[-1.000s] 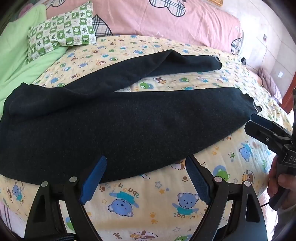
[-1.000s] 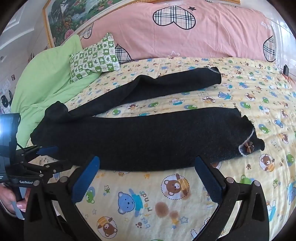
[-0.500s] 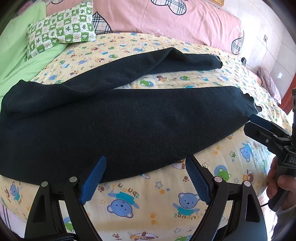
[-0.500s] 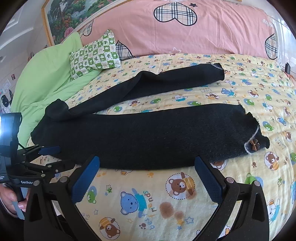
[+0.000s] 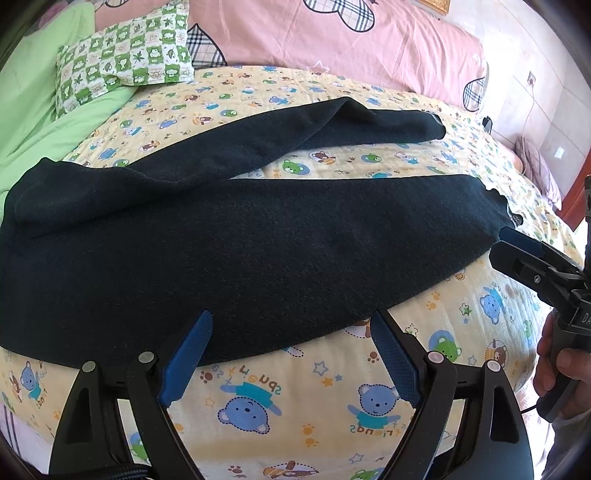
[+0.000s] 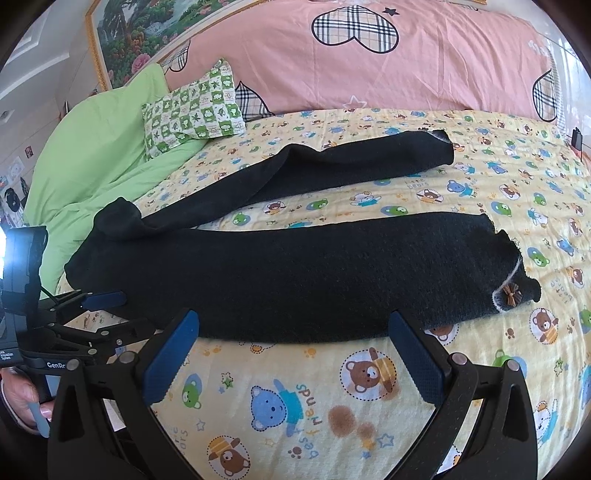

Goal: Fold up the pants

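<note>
— Both grippers, left (image 5: pixel 291 343) and right (image 6: pixel 295 341), we hold with fingers wide, gripping nothing.
— And our pants (image 6: pixel 295 273)?
— Spread on the bedsheet (image 6: pixel 369 406), legs apart, just beyond our fingertips.

Sunlit bed (image 6: pixel 369 424) in bear-print yellow sheet, pink headboard cover (image 6: pixel 424 62), green duvet (image 6: pixel 85 158), framed painting (image 6: pixel 136 33) behind.

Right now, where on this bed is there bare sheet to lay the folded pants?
Bare bear-print sheet lies in front of the pants, another wedge between the two legs, and more beyond the far leg up to the pink bedding. The left is crowded by the green quilt and checked pillow.
</note>
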Motion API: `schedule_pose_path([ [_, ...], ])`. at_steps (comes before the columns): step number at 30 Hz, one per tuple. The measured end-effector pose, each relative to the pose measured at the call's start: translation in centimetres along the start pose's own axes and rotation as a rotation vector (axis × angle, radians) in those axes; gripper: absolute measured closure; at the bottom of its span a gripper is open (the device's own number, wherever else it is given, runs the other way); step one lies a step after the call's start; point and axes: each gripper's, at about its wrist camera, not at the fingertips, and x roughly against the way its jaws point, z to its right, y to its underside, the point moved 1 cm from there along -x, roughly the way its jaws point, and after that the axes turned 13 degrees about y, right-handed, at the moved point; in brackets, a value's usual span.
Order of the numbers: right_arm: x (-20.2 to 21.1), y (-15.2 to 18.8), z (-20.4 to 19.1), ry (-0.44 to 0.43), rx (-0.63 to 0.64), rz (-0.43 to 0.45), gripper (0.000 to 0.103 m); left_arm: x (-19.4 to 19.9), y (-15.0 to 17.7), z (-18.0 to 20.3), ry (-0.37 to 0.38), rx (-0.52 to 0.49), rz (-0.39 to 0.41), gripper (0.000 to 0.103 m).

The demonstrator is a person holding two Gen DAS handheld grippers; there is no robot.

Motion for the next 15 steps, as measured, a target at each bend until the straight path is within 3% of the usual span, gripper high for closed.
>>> schedule_pose_path([
  [15, -0.05, 0.02, -0.07, -0.006, -0.006, -0.002, 0.001, 0.3, -0.08, -0.03, 0.013, -0.004, 0.006, 0.015],
])
